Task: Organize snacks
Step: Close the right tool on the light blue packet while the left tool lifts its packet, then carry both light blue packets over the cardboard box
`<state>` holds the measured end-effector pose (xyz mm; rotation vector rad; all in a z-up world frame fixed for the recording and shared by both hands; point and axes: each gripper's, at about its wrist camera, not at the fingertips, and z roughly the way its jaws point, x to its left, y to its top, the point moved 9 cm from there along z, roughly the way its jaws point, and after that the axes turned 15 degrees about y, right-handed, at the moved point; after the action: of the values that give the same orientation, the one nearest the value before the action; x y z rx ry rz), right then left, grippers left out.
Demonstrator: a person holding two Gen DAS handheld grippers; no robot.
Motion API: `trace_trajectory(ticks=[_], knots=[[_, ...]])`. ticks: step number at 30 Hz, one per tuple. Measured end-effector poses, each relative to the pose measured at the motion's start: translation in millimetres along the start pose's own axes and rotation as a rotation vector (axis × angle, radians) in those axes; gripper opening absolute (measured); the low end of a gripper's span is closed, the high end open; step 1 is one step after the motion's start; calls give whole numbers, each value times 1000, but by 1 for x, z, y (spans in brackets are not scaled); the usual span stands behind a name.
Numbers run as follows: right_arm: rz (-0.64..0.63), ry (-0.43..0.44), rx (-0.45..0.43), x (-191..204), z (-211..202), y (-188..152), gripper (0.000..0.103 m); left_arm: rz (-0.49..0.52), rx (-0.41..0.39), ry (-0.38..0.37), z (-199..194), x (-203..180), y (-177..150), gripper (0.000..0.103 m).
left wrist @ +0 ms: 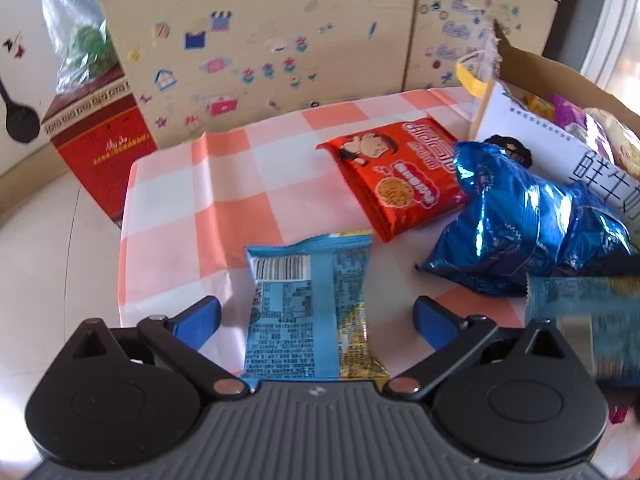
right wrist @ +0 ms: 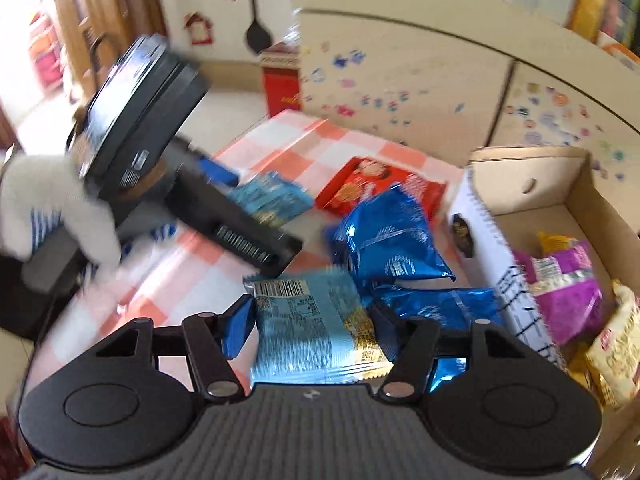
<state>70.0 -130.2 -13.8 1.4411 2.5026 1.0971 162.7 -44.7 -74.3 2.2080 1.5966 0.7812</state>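
My left gripper (left wrist: 316,316) stands open over the checked cloth. A light-blue snack packet (left wrist: 308,300) lies flat between its blue fingers (left wrist: 200,320), barcode side up, and they do not touch it. My right gripper (right wrist: 312,326) is shut on a second light-blue packet (right wrist: 316,328), held above the cloth; this packet shows blurred at the right edge of the left wrist view (left wrist: 580,312). A red snack packet (left wrist: 400,172) and a shiny blue foil bag (left wrist: 520,220) lie further back.
A cardboard box (right wrist: 560,184) stands at the right with a purple packet (right wrist: 568,292) and yellow packets (right wrist: 616,352) inside. A white spiral pad (right wrist: 488,240) leans on its near wall. A gloved hand (right wrist: 60,208) is at the left. A stickered cabinet (left wrist: 260,40) stands behind.
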Motion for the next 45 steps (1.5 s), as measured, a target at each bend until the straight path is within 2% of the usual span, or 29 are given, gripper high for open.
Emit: trace_trajectory(ticks=[2,4,6,11,20,23,25,26,31,33,34,35,40,45], knots=[[30,-1,-19,-4,-2,3,67,22,-24,-10,-6,-4,2,83],[41,-6,-21,-7,-1,3,67,36,-36,-39,-11,-10,3,60],[43,-8,-6,-8,1,0,67,51,-46,-61,-16,-15,3,50],[52,24,49,-11,6,-9,66,107,-61,-63,-24,-18,-3,50],[48,-13,115,1,7,-37,65,139,-64,-52,-49,-21,-37,50],[3,-39,105,6,7,-39,69,112,-50,-53,-55,-20,-50,50],[-21,-70,93,7,7,-38,81,91,-42,-55,-59,-18,-57,50],[-35,-84,94,6,8,-38,84,84,-40,-54,-61,-18,-60,50],[-101,-107,116,12,21,-36,85,56,-26,-35,-64,-14,-67,50],[-135,-135,132,14,26,-36,82,54,-27,-25,-66,-14,-69,50],[-138,-153,146,12,29,-37,70,54,-28,-19,-67,-14,-70,50],[-134,-164,157,11,30,-38,64,56,-30,-13,-67,-15,-71,50],[-116,-154,132,15,19,-36,62,59,-58,9,-74,-18,-72,50],[-98,-166,14,22,-15,-21,62,51,-109,11,-89,-21,-66,50]])
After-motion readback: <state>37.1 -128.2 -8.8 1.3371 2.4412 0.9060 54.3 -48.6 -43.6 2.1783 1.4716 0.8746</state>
